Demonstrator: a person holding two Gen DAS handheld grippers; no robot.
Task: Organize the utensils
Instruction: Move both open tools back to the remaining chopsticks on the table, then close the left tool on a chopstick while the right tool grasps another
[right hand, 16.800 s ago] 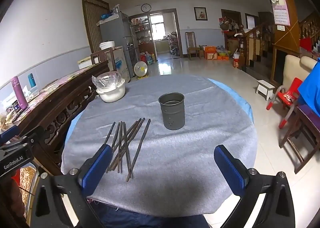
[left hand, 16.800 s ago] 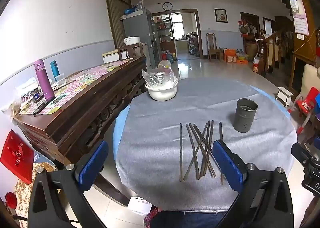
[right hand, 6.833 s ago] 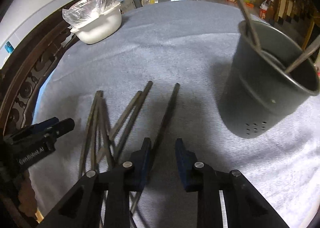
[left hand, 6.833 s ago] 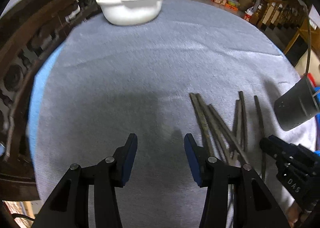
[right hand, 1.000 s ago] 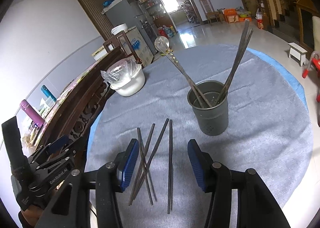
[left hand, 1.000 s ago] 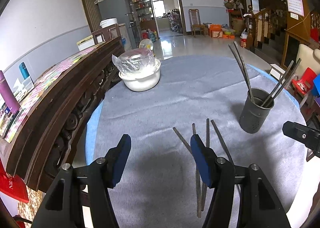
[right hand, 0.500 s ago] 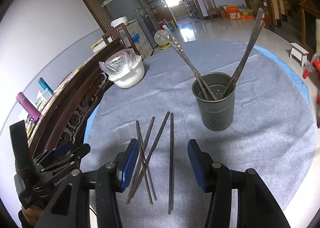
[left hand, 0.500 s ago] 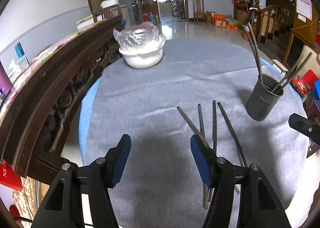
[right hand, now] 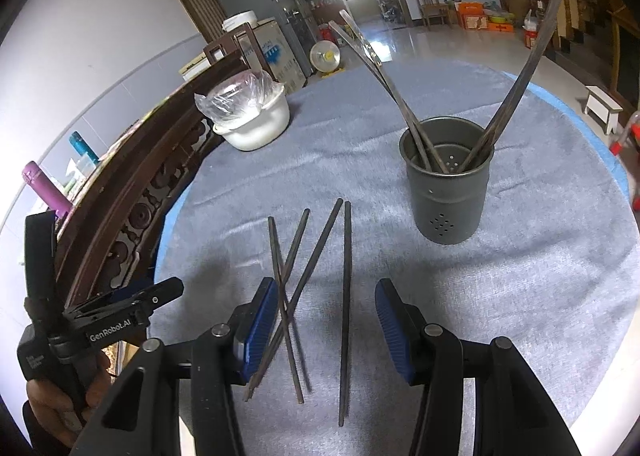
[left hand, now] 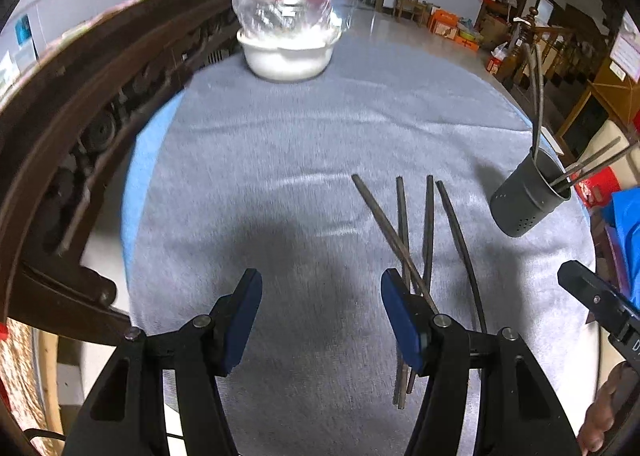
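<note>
Several dark chopsticks (right hand: 316, 276) lie loose on the grey tablecloth (right hand: 520, 296); they also show in the left wrist view (left hand: 416, 240). A dark metal holder (right hand: 446, 183) stands upright beyond them with several chopsticks leaning in it; it shows at the right in the left wrist view (left hand: 528, 195). My right gripper (right hand: 326, 326) is open and empty, low over the near ends of the loose chopsticks. My left gripper (left hand: 320, 316) is open and empty, just left of the chopsticks, its right finger (left hand: 400, 316) over their near ends.
A white bowl (right hand: 256, 123) covered with plastic wrap sits at the table's far left; it also shows in the left wrist view (left hand: 288, 51). A dark wooden sideboard (left hand: 80, 115) runs along the table's left edge. The table edge is close behind both grippers.
My left gripper has moved forward and lower over the table toward the loose chopsticks. My right gripper has come closer to the chopsticks. Both stay open.
</note>
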